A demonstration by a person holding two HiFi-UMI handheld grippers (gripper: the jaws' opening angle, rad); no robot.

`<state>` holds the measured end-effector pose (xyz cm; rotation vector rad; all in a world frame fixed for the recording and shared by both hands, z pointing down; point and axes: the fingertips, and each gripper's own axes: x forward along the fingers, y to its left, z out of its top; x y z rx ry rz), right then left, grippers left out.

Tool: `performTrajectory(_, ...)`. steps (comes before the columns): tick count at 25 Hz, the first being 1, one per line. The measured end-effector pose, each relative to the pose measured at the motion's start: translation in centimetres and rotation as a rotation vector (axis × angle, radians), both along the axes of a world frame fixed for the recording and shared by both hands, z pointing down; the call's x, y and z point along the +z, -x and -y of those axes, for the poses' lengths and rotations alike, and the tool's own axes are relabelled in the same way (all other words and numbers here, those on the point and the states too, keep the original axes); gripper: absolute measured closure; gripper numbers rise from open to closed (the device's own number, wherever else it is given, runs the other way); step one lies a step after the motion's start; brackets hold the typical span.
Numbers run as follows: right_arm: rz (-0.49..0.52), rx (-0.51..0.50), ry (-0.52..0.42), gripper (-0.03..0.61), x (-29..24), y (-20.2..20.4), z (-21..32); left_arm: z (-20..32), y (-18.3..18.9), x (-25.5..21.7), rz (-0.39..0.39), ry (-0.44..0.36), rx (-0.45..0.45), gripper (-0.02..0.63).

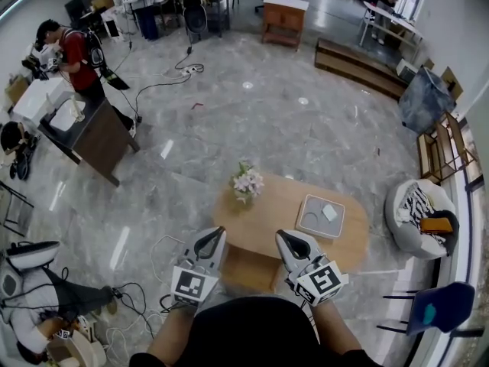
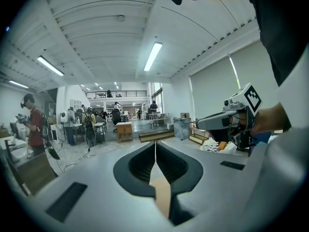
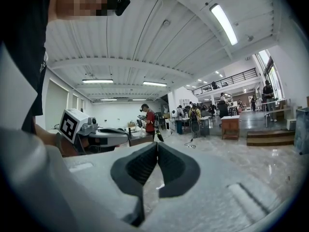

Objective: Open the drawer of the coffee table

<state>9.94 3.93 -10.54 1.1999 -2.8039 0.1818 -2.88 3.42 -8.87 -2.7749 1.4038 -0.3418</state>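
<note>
In the head view the oval wooden coffee table [image 1: 279, 205] stands just ahead of me. A wooden box-like part [image 1: 248, 270], seemingly its drawer, juts out from its near side. My left gripper [image 1: 216, 234] hovers over that part's left edge and my right gripper [image 1: 283, 237] over its right edge. Both point forward, nearly level, above the table. In the left gripper view the jaws [image 2: 155, 149] are pressed together with nothing between them. The right gripper view shows the same at its jaws [image 3: 157, 150]. Neither touches the table.
On the table sit a pot of pale flowers [image 1: 247, 180] and a grey tray [image 1: 309, 205] with a white item. A white beanbag seat [image 1: 405, 220] and blue chair [image 1: 435, 308] stand at the right. Cables [image 1: 145, 297] lie at the left. A dark desk [image 1: 95, 136] and a person [image 1: 76, 56] are farther off.
</note>
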Motion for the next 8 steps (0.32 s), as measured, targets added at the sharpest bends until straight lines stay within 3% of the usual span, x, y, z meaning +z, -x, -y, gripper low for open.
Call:
performTrajectory(2,-0.004,-0.001,-0.001,0.578,0.1,0.2,-0.4,-0.4,0.3,0.6,0.017,-0.019,0.010,0.598)
performTrajectory(8,-0.013,-0.006,-0.002,0.578,-0.6,1.5,0.2,0.1,1.3,-1.2,-0.072,0.055,-0.038,0.600)
